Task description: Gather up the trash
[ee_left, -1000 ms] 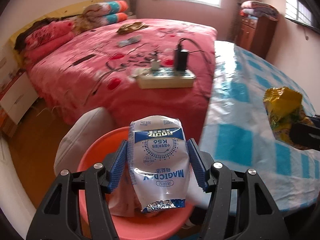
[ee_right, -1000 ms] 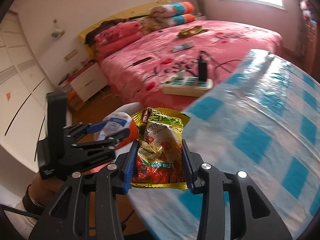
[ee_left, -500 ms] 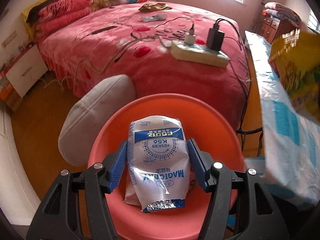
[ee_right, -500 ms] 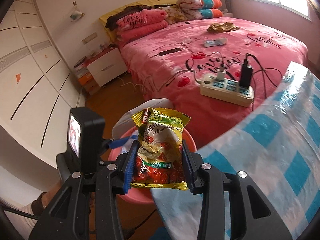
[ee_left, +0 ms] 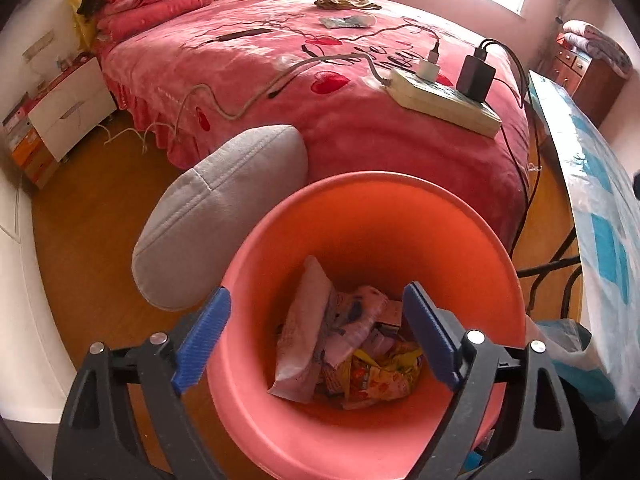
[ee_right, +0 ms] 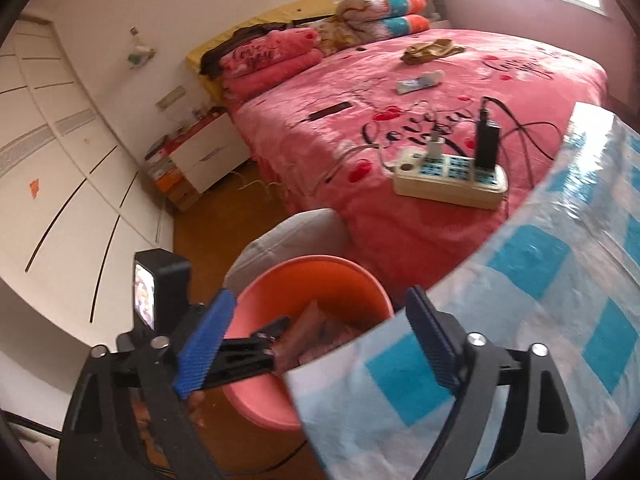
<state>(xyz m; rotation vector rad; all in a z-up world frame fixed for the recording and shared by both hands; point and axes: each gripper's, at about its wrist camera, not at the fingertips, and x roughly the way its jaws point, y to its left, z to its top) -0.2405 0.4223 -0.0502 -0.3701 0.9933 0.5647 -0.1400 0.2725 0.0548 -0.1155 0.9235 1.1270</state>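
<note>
An orange-pink plastic bin (ee_left: 400, 216) stands on the floor between the bed and the table. Inside lie a pale pouch (ee_left: 300, 340), a yellow-red snack bag (ee_left: 380, 376) and other wrappers. My left gripper (ee_left: 320, 340) is open and empty right over the bin mouth. My right gripper (ee_right: 316, 340) is open and empty above the table edge. The right wrist view shows the bin (ee_right: 320, 276) below it and the left gripper (ee_right: 260, 344) reaching over the rim.
A grey cushion (ee_left: 224, 212) leans against the bin's left side. A pink bed (ee_left: 320, 80) with a power strip (ee_left: 444, 100) and cables lies behind. The blue-checked table (ee_right: 520, 300) is on the right. White cabinets (ee_right: 60, 160) line the left wall.
Both grippers opened: the white-blue pouch and the yellow-red snack bag have left the jaws and now lie in the bin. The left gripper moved closer over the bin.
</note>
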